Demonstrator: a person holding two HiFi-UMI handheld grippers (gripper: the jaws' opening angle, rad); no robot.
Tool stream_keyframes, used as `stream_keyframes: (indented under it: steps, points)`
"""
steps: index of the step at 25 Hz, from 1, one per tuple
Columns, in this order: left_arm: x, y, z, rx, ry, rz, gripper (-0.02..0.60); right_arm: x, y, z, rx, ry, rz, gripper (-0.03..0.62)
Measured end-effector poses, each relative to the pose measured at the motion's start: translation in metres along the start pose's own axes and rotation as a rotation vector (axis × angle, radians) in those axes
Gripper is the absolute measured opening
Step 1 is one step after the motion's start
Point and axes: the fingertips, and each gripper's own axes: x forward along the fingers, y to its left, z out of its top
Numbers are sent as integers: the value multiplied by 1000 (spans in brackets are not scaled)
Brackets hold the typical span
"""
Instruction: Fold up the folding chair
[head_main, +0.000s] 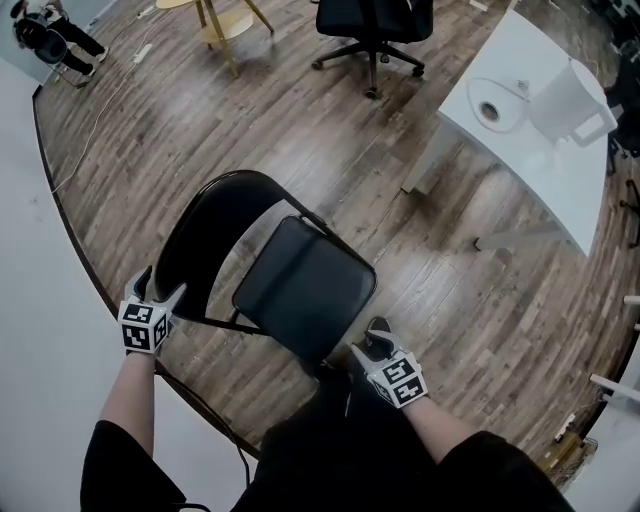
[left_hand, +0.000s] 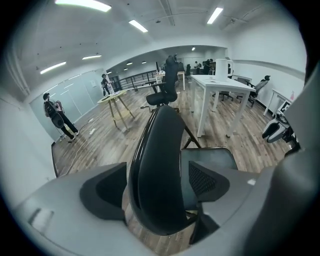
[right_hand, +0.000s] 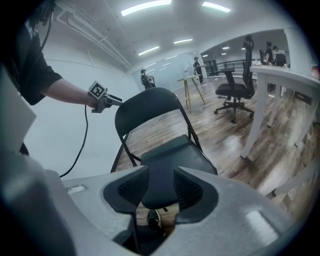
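chair: folding chair (head_main: 305, 285) stands unfolded on the wood floor (head_main: 300, 130) | left gripper (head_main: 158, 288): fingers wide, astride the backrest (left_hand: 157, 165) top edge (no squeeze visible) | right gripper (head_main: 372, 338): fingers narrowly apart at the seat (right_hand: 172, 155) front corner, seat edge showing between them

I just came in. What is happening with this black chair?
A person stands over a black folding chair with a hand-held gripper in each hand. The left hand-held gripper has open jaws astride the backrest; the right hand-held gripper is at the front edge of the seat. The chair is not yet folded.
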Motion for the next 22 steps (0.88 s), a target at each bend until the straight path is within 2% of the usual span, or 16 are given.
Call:
stream_keyframes:
  steps: [4, 11, 15, 18, 22]
  points:
    - [9, 12, 0, -1, 13, -12, 391, 18, -21, -26, 91, 46, -11, 163]
    - [26, 17, -9, -8, 32, -59, 399, 68, -53, -82, 403, 124, 19, 287]
    - [32, 16, -19, -2, 47, -75, 403, 98, -72, -108, 574, 121, 34, 338]
    - [36, 17, -24, 0, 59, -77, 404, 113, -92, -128, 697, 110, 7, 359]
    - [38, 17, -25, -2, 62, -83, 408, 127, -105, -140, 802, 100, -6, 370]
